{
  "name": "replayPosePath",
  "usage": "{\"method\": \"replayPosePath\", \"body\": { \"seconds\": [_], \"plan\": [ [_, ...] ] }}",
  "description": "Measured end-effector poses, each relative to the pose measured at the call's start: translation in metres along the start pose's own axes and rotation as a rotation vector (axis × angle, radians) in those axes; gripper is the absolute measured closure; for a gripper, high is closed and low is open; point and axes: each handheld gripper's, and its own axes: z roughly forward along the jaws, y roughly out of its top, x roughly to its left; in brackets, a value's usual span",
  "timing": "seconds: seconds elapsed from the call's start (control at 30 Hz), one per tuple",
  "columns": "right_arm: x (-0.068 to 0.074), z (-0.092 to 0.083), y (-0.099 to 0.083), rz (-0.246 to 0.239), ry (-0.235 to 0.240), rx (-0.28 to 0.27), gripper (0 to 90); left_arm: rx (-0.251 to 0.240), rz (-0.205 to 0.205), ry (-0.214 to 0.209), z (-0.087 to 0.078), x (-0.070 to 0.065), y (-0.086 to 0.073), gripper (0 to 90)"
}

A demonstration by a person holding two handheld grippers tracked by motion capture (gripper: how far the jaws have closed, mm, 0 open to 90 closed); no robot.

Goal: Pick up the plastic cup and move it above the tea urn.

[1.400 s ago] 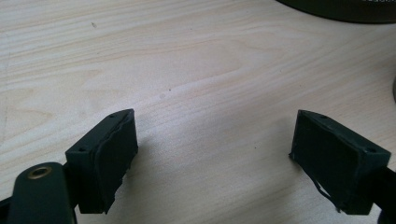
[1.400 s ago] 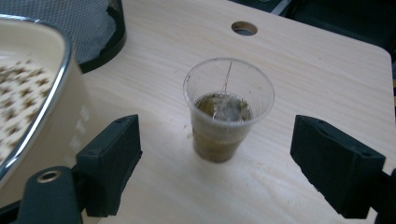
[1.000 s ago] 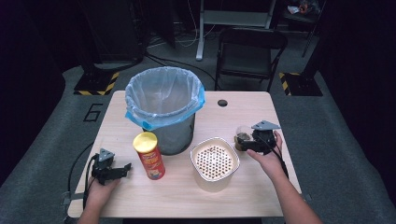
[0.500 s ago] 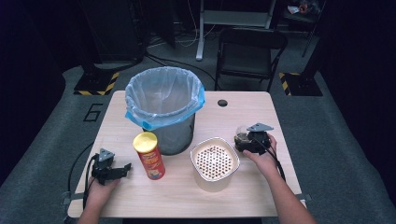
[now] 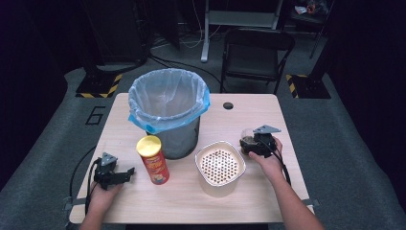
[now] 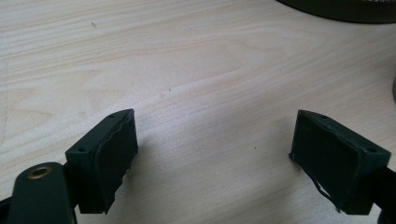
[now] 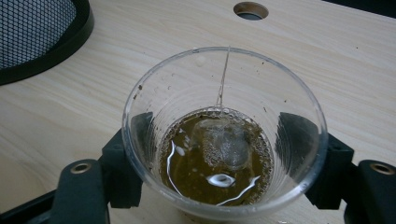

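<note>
Scene: a person is working two handheld grippers at a wooden table (image 5: 249, 115), seen from the high view

Right gripper (image 7: 224, 172): its jaws have just been closing around a clear plastic cup (image 7: 223, 130) and are now hugging both sides of the wall, apparently gripping it; against the picture of a second ago the hand is sitting lower, down at the cup

Cup: it is standing upright at the right of the high view, just right of the white strainer bowl (image 5: 219, 164); brown liquid with what looks like an ice cube is filling its bottom

Left gripper (image 6: 212, 154): it is resting at the lower left of the high view with jaws spread wide over bare wood, holding nothing, in the same spot as a second ago

Also on the table: a bin lined with a blue bag (image 5: 168, 112) is standing at upper centre, with a red chip can (image 5: 152, 159) upright in front of it, at its left side

What changed: the right hand is going from reaching to taking hold

What it means: the cup is looking ready to be lifted; judging by the layout, the drink is probably heading for the strainer bowl and the empty cup for the bin, and a level lift matters, since the liquid could slop
</note>
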Motion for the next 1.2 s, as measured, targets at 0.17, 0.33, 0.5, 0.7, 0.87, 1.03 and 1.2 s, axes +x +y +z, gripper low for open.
{"method": "replayPosePath", "body": {
  "seconds": [0.17, 0.33, 0.5, 0.7, 0.87, 1.03, 1.2],
  "plan": [
    [0.003, 0.000, 0.000, -0.024, 0.003, -0.007, 30.5, 0.001, 0.002, 0.000, 0.000, 0.000, 0.000, 14.0],
    [0.004, 0.000, 0.000, -0.033, 0.008, -0.011, 32.2, 0.000, 0.000, 0.000, 0.000, 0.000, 0.000, 14.0],
    [0.003, -0.001, 0.001, -0.058, 0.027, -0.012, 33.9, 0.000, 0.001, 0.000, 0.000, 0.000, 0.000, 14.1],
    [0.004, -0.006, 0.003, -0.083, 0.041, -0.005, 34.5, 0.001, 0.001, 0.000, 0.000, 0.000, 0.000, 14.0],
    [0.005, -0.018, 0.018, -0.130, 0.077, -0.016, 35.4, 0.001, 0.002, 0.000, 0.000, 0.000, 0.000, 14.0],
    [0.008, -0.030, 0.034, -0.157, 0.106, -0.044, 35.7, 0.003, 0.010, -0.004, -0.001, 0.000, -0.001, 14.0],
    [0.011, -0.038, 0.050, -0.176, 0.137, -0.065, 35.9, -0.001, 0.008, -0.007, -0.001, 0.000, -0.001, 14.1]
  ]
}}
